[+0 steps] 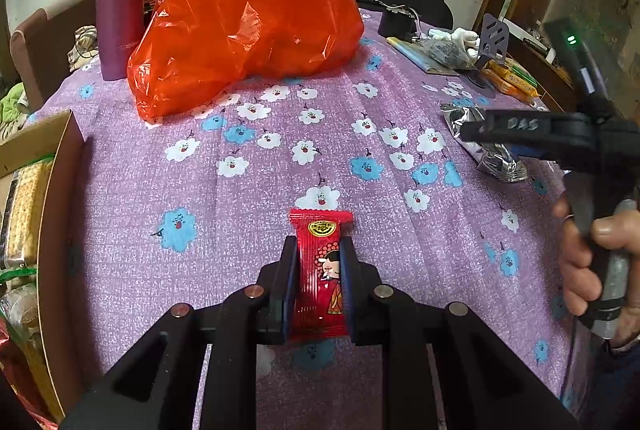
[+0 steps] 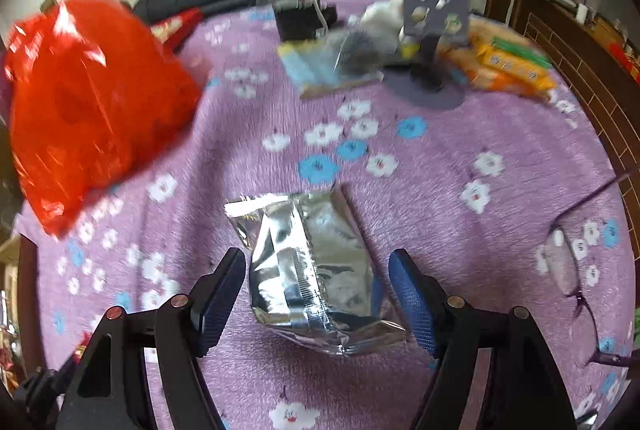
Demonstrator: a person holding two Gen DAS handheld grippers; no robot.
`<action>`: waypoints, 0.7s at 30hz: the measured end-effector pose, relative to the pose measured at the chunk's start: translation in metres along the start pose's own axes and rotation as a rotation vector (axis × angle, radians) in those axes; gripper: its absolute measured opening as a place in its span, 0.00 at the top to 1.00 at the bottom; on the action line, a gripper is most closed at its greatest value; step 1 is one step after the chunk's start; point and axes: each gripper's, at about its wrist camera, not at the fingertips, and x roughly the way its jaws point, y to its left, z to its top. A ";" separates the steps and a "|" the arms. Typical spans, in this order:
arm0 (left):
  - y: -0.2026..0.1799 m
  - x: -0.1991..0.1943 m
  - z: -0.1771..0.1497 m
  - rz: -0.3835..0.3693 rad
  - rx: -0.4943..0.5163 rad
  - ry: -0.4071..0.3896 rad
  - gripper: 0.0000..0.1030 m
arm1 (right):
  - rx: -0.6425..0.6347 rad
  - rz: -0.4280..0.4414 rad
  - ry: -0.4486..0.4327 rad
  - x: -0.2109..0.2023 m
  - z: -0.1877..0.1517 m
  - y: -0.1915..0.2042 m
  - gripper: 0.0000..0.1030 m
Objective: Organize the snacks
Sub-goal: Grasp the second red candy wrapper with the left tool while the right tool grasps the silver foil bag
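Observation:
My left gripper (image 1: pixel 318 250) is shut on a small red snack packet (image 1: pixel 320 270) with a cartoon figure, held just above the purple flowered tablecloth (image 1: pixel 248 214). My right gripper (image 2: pixel 318 270) is open, its blue pads (image 2: pixel 412 306) on either side of a silver foil snack bag (image 2: pixel 312 270) that lies on the cloth. The same silver bag (image 1: pixel 492 150) shows at the right in the left wrist view, under the right gripper (image 1: pixel 472 130). A cardboard box (image 1: pixel 52 198) with snacks inside stands at the left table edge.
A big red plastic bag (image 1: pixel 240 14) and a purple flask (image 1: pixel 118 2) stand at the back left. A grey stand (image 2: pixel 436 14), orange packets (image 2: pixel 508 66), a plastic bag of items (image 2: pixel 344 62) and a black box (image 2: pixel 300 18) sit at the back. Glasses (image 2: pixel 572 270) lie right.

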 end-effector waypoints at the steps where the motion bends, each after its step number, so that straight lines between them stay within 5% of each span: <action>1: -0.001 0.000 0.000 0.005 0.005 -0.002 0.82 | -0.014 -0.008 -0.008 0.002 -0.002 0.003 0.22; 3: -0.003 0.000 0.000 0.016 0.019 -0.004 0.82 | -0.043 -0.035 -0.022 0.002 -0.006 0.008 0.22; 6: -0.005 0.000 -0.001 0.027 0.033 -0.010 0.82 | -0.046 -0.063 -0.039 -0.008 -0.016 0.010 0.39; 15: -0.006 -0.001 -0.001 0.030 0.037 -0.036 0.83 | 0.078 0.095 -0.210 -0.091 -0.088 0.027 0.38; 21: -0.006 -0.016 0.002 0.040 0.043 -0.115 0.83 | 0.063 0.164 -0.274 -0.096 -0.087 0.030 0.38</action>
